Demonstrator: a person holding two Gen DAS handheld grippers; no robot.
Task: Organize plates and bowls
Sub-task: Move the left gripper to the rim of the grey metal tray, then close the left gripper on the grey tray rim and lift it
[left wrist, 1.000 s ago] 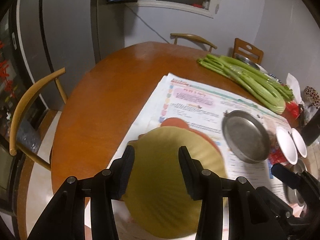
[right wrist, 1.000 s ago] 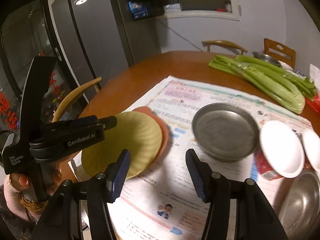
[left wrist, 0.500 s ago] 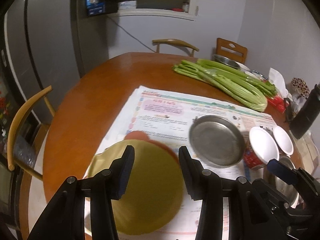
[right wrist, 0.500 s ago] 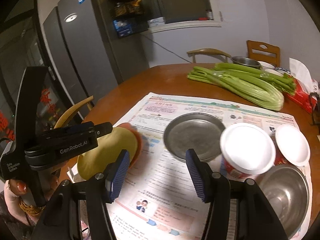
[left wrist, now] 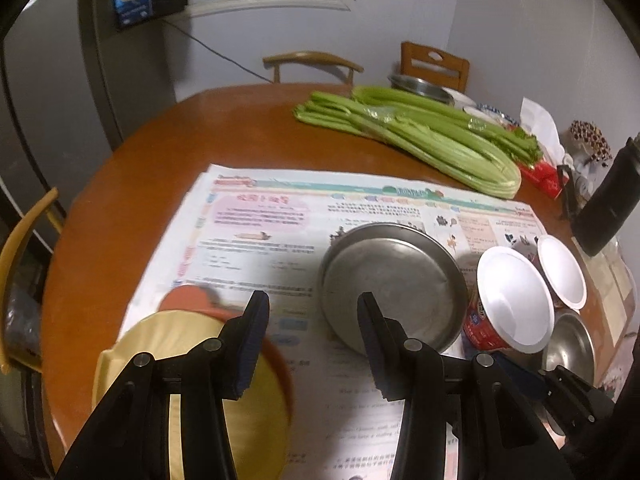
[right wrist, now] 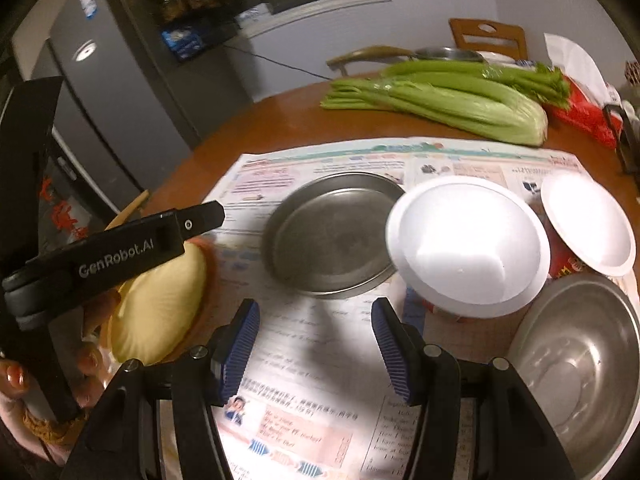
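Observation:
A yellow plate (left wrist: 188,356) lies on an orange plate (left wrist: 188,298) at the near left of the newspaper (left wrist: 260,240). A steel plate (left wrist: 394,284) sits mid-paper, also in the right wrist view (right wrist: 332,232). Beside it stand two red cups with white insides (left wrist: 514,300) (left wrist: 562,270) and a steel bowl (right wrist: 580,368). My left gripper (left wrist: 312,324) is open and empty, above the paper between the yellow plate and the steel plate. My right gripper (right wrist: 316,340) is open and empty, over the paper in front of the steel plate. The yellow plate also shows in the right wrist view (right wrist: 156,304).
Celery (left wrist: 420,136) lies across the far side of the round wooden table (left wrist: 132,200). A red packet (right wrist: 584,112), a dark bottle (left wrist: 608,204) and more dishes (left wrist: 420,86) sit at the far right. Chairs (left wrist: 312,60) ring the table; a fridge (right wrist: 104,112) stands left.
Both grippers have drawn back and turned right. The yellow plate has slid from under the left gripper toward the lower left; the steel plate and cups now sit nearer the middle.

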